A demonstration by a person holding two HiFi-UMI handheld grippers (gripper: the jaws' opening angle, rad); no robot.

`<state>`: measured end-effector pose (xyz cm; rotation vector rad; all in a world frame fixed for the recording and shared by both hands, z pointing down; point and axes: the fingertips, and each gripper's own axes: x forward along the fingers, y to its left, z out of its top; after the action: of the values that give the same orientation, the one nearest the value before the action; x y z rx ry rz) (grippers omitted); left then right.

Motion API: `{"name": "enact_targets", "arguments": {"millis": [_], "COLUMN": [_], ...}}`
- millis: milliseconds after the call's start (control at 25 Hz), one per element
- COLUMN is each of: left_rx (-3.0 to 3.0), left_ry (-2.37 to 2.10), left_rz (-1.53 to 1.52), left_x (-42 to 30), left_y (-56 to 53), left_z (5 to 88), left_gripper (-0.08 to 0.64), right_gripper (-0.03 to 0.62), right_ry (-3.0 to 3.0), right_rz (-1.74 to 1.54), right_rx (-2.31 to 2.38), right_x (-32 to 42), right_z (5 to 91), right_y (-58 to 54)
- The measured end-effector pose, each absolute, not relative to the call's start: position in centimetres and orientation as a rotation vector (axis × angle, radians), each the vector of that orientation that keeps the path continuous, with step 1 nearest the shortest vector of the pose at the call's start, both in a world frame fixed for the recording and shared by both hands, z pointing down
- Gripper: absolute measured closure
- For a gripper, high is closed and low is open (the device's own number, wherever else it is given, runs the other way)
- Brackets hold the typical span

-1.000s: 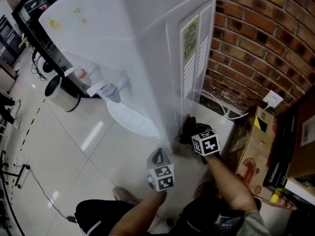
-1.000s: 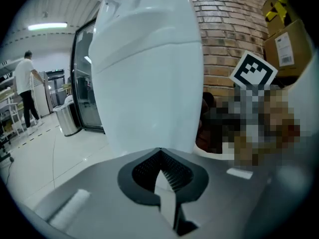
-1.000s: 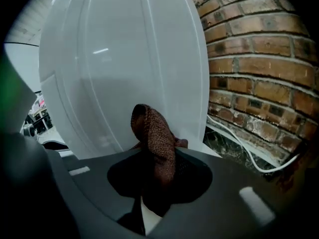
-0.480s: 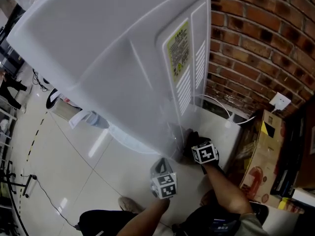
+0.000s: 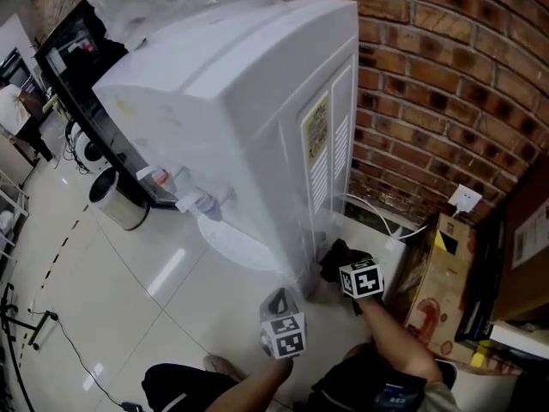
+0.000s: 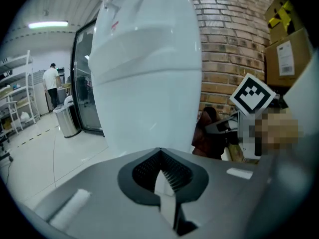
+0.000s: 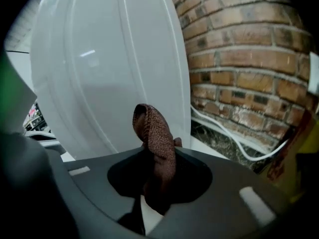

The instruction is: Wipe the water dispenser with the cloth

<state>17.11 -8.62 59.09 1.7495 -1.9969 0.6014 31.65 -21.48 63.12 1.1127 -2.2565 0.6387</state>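
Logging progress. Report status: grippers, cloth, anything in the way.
Right gripper shut on brown cloth, low beside water dispenser's side. Left gripper shut, empty. White cable along brick wall nearby.

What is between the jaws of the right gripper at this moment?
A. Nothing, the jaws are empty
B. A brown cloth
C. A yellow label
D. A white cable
B: in the right gripper view, the jaws of the right gripper are closed on a brown cloth, whose folded end stands up in front of the white water dispenser.
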Motion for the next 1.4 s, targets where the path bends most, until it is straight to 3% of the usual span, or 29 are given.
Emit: {"name": "enact_targets", "arguments": {"millis": [840,1400], "left_rx": [2.098,2.193], "left_ry": [-2.202,-2.347], "left_rz": [0.354,0.192], "left_x": [19.4,19.9], "left_y": [-8.3,-10.2], "left_z": [26.0,11.6], "left_gripper": [0.560,0.560], "right_gripper": [0.492,0.492], "right_ry": [-2.793,-2.837], "right_rz": [-0.071,-0.275], "right_rx": [1.296,1.428], "right_x": [34.1,33.8], "right_z": [17.4,4.1], "right_y": [-19.7,-22.7]}}
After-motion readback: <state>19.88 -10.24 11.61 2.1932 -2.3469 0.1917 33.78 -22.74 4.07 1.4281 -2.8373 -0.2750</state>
